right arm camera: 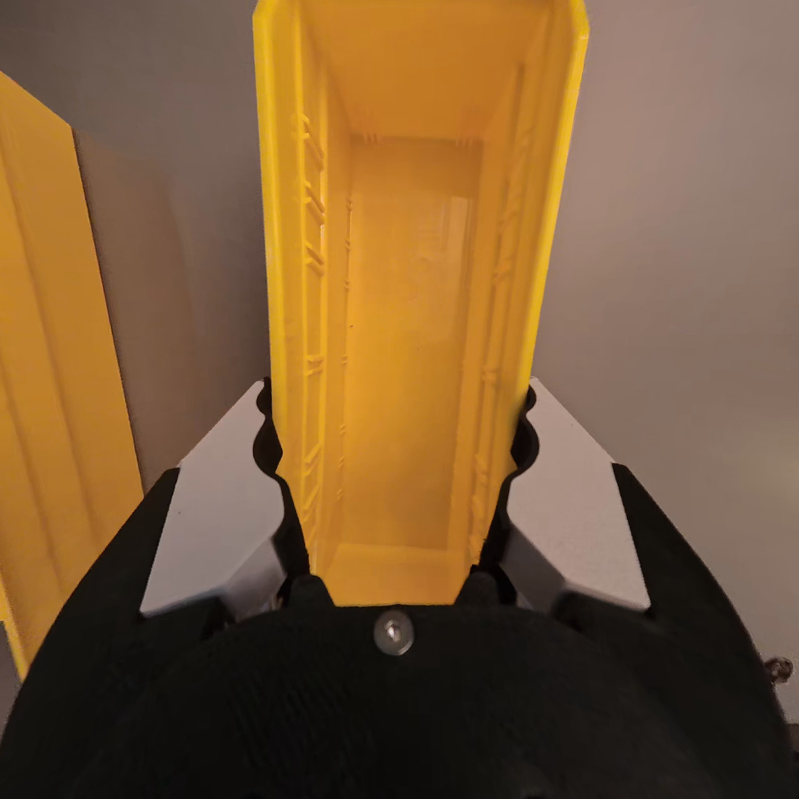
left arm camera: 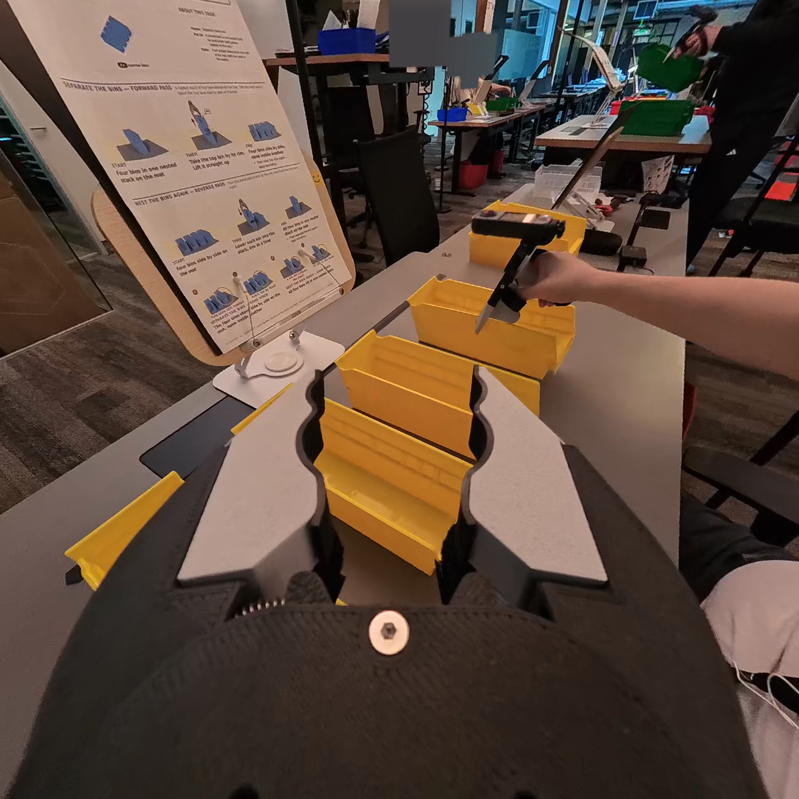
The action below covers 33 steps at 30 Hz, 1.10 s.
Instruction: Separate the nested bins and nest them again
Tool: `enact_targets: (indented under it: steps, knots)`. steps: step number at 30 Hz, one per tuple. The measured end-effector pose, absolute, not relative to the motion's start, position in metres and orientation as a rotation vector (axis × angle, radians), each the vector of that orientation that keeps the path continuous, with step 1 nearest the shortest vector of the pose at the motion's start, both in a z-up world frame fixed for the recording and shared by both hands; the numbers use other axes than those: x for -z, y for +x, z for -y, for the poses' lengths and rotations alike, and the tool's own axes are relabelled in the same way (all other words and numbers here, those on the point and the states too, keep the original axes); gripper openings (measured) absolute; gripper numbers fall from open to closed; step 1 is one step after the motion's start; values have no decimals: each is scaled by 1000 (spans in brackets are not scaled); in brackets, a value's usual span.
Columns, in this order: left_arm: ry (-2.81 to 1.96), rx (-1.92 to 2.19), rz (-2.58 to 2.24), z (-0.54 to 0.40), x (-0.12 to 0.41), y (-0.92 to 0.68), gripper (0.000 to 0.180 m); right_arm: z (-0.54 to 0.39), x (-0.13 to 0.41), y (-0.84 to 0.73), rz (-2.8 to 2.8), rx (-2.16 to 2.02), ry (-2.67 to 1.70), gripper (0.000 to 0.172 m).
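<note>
Your right tongs (right arm camera: 397, 432) clamp a yellow bin (right arm camera: 406, 302); left tongs (left arm camera: 395, 415) gape bare; printed instruction sheet (left arm camera: 194, 173) at ten o'clock

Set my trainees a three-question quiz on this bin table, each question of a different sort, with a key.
1. True or false: the yellow bins on the table sit in one nested stack.
2. Which gripper has its fingers either side of a bin? A) left gripper B) right gripper C) neither
3. Fill in: the left gripper's jaws stand ____, with nothing between them.

Key: 1 false, they stand apart in a row; 2 B; 3 open.
</note>
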<state>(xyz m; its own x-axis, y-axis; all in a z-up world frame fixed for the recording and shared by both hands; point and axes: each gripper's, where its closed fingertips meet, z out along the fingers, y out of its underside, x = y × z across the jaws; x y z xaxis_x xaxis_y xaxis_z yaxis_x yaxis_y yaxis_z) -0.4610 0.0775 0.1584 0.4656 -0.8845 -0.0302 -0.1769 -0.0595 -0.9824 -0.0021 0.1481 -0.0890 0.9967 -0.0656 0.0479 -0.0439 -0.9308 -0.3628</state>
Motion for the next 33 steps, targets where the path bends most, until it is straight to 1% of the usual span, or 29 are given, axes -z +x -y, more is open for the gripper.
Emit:
enact_targets:
  steps: [5, 9, 13, 17, 20, 21, 23, 24, 25, 27, 28, 31, 33]
  knots:
    - [-1555, 742, -959, -79, -157, -461, 68, -155, 96, -7, -57, 58, -2747, 114]
    - [-1562, 746, -941, -81, -157, -463, 70, -153, 99, -7, -103, 28, -2756, 125]
    - [-1559, 757, -914, -82, -160, -469, 72, -153, 91, -2, -72, 91, -2718, 130]
    - [-1552, 761, -892, -83, -162, -476, 72, -159, 43, -20, 22, 150, -2554, 120]
    - [-1547, 765, -882, -83, -164, -479, 72, -160, 6, -85, 156, 13, -2420, 113]
    - [-1549, 764, -879, -84, -163, -479, 72, -158, 3, -111, 188, -66, -2413, 107]
    - [-1556, 762, -876, -85, -162, -479, 72, -152, 12, -156, 198, -234, -2480, 107]
    - [-1561, 760, -877, -85, -162, -479, 72, -150, 19, -174, 182, -315, -2523, 109]
    - [-1566, 756, -880, -85, -160, -479, 72, -150, 26, -189, 163, -373, -2556, 116]
    - [-1572, 751, -888, -84, -159, -478, 72, -153, 42, -205, 156, -365, -2624, 132]
    - [-1572, 749, -893, -83, -159, -478, 72, -155, 49, -210, 173, -328, -2650, 137]
    - [-1553, 756, -901, -79, -161, -478, 72, -157, 69, -219, 223, -184, -2733, 147]
    - [-1544, 767, -903, -78, -163, -478, 72, -157, 79, -223, 233, -126, -2793, 149]
